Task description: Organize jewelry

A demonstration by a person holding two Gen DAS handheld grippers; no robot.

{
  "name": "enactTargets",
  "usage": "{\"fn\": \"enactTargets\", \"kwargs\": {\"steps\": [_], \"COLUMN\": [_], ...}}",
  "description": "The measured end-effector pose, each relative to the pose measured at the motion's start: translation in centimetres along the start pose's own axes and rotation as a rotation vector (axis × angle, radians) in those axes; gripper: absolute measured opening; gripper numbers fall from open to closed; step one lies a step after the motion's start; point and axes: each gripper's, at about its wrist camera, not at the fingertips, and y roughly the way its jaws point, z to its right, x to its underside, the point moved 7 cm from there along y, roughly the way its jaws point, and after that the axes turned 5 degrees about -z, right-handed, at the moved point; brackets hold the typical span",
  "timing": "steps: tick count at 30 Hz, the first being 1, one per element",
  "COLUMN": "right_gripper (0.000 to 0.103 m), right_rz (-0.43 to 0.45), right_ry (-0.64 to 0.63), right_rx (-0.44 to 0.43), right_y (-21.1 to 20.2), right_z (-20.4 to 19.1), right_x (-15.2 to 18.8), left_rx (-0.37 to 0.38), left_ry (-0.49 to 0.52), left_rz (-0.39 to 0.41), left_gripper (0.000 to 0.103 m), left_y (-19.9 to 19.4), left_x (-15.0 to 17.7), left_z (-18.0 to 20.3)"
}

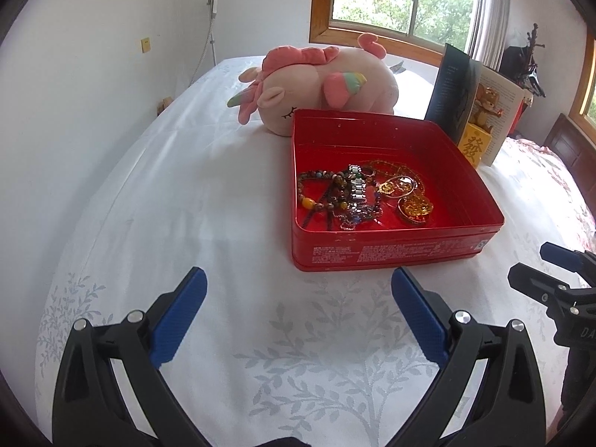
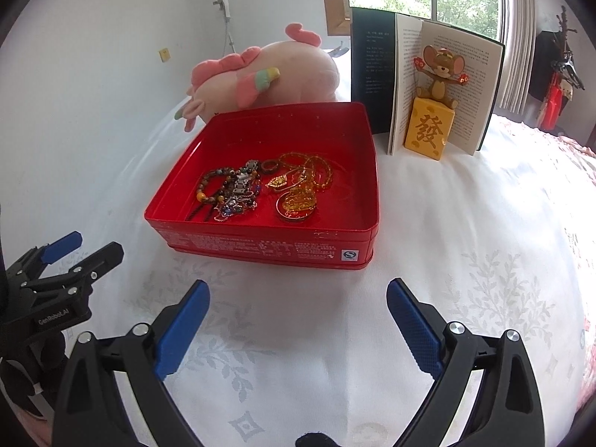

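Both spread wide, empty: left gripper, right gripper. Tin just ahead; jewelry probably nearer left.

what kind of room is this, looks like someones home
Probably a bedroom in a home: a bed under a white leaf-patterned cover, a pink plush toy lying on it, and a wooden-framed window behind.

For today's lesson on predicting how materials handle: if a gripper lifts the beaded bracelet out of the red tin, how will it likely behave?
The beaded bracelet would probably sag and dangle, since it is strung beads. It lies tangled with a metal link bracelet and chains, so neighbours may drag along. Its round, glossy beads could slip between flat pads. The red tin itself looks rigid.
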Motion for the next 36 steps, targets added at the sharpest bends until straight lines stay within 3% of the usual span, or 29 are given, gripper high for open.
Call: {"fn": "enactTargets", "kwargs": {"steps": [36], "right_gripper": [0.096], "right_rz": [-0.017], "right_ry": [-0.004], "right_rx": [0.007], "right_y": [0.85], "right_z": [0.06], "right_x": [0.12], "left_rx": [-0.004], "left_ry": [0.026], "left_rz": [-0.021], "left_gripper": [0.099], "left_y": [0.88], "left_x": [0.71], "left_z": [0.43]}}
